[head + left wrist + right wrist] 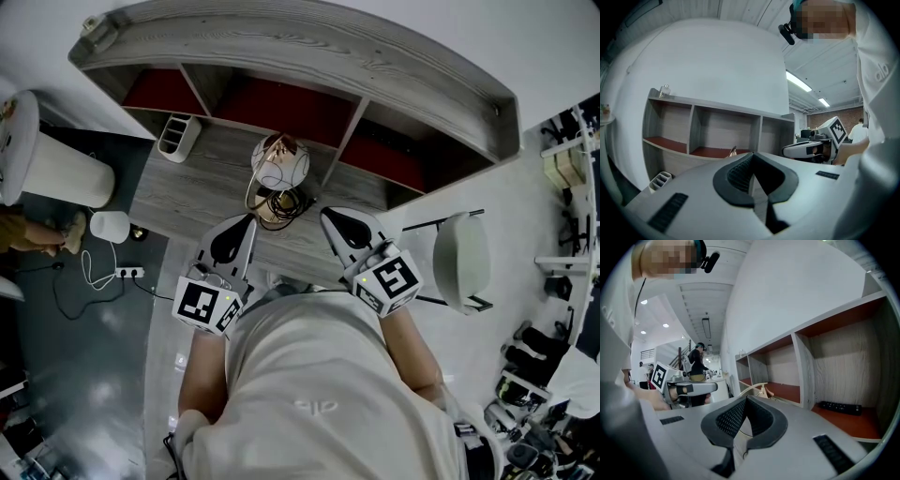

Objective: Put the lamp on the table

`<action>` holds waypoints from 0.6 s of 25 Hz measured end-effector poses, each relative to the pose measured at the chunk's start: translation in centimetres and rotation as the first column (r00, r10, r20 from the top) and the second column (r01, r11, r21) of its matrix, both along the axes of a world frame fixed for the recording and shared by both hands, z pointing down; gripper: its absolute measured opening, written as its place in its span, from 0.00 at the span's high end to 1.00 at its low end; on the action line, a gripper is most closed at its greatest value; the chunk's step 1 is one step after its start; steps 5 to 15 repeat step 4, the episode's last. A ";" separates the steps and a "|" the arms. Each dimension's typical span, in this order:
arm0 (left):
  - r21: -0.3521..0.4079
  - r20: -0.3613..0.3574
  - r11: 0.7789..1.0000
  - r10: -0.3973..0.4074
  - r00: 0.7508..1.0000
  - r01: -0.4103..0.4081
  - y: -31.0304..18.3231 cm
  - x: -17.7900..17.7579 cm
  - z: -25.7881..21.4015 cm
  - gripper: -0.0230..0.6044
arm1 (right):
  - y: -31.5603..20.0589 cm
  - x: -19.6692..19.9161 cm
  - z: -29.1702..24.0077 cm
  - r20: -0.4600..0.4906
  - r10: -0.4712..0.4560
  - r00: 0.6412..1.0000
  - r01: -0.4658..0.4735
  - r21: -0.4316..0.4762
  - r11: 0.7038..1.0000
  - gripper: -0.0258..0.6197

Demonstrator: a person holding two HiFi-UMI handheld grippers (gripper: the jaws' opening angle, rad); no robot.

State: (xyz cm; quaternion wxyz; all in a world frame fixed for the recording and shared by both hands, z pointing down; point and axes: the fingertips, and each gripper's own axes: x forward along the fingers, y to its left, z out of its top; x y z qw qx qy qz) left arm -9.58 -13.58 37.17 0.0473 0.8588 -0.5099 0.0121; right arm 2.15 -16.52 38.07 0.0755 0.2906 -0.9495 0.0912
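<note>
The lamp [278,165], a round white wire-frame shade on a wooden base with a coiled cord, stands on the grey wooden desk [187,178] in front of the shelf unit. My left gripper [246,225] hovers just short of it on the near left. Its jaws are shut and hold nothing. My right gripper [330,221] is at the near right, also shut and empty. Only the lamp's top [733,151] peeks over the shut jaws in the left gripper view. In the right gripper view, part of the lamp's frame [757,387] shows beyond the shut jaws.
A shelf unit [309,56] with red-floored compartments backs the desk. A white slotted organizer [178,134] sits at the desk's left. A black remote [840,407] lies in a right compartment. A white chair [464,261] stands at the right; a power strip [127,273] lies on the floor at left.
</note>
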 end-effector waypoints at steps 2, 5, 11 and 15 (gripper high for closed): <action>0.009 -0.002 1.000 0.009 1.000 -0.009 0.1 0.1 -0.1 0.94 | 0.1 0.0 0.2 0.000 0.005 1.000 -0.005 -0.008 1.000 0.92; 0.019 -0.007 1.000 0.022 1.000 -0.022 0.3 0.2 -0.3 0.94 | 0.2 -0.1 0.4 0.001 0.010 1.000 -0.010 -0.016 1.000 0.92; 0.019 -0.007 1.000 0.022 1.000 -0.022 0.3 0.2 -0.3 0.94 | 0.2 -0.1 0.4 0.001 0.010 1.000 -0.010 -0.016 1.000 0.92; 0.019 -0.007 1.000 0.022 1.000 -0.022 0.3 0.2 -0.3 0.94 | 0.2 -0.1 0.4 0.001 0.010 1.000 -0.010 -0.016 1.000 0.92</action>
